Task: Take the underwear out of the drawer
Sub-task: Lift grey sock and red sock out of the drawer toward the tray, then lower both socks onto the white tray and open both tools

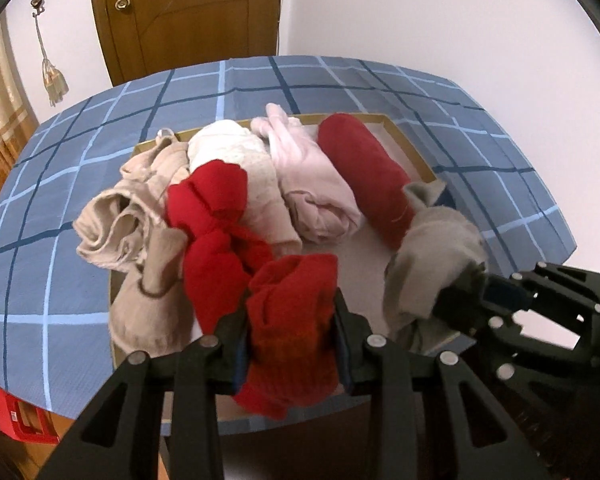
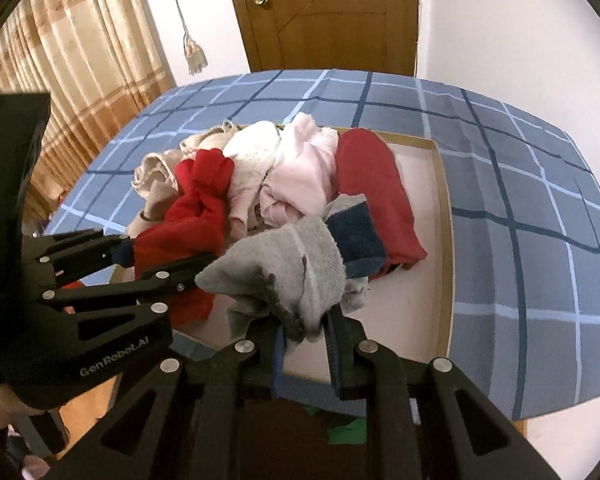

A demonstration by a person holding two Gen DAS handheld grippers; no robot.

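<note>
The red underwear [image 1: 288, 320] is pinched in the left gripper [image 1: 292, 344], its length trailing away into the drawer [image 1: 416, 152]; the grey piece [image 2: 296, 272] is clamped in the right gripper [image 2: 304, 344] just beside it. Both lie straight ahead, over the drawer's near edge, on a blue checked bedspread [image 2: 520, 208] before a wooden door [image 1: 188, 12].

Your frames are evenly, softly lit, without glare; shadows stay faint. Fisheye bends every edge, dark vignette fills the corners, and slight motion blur softens nearby objects.
</note>
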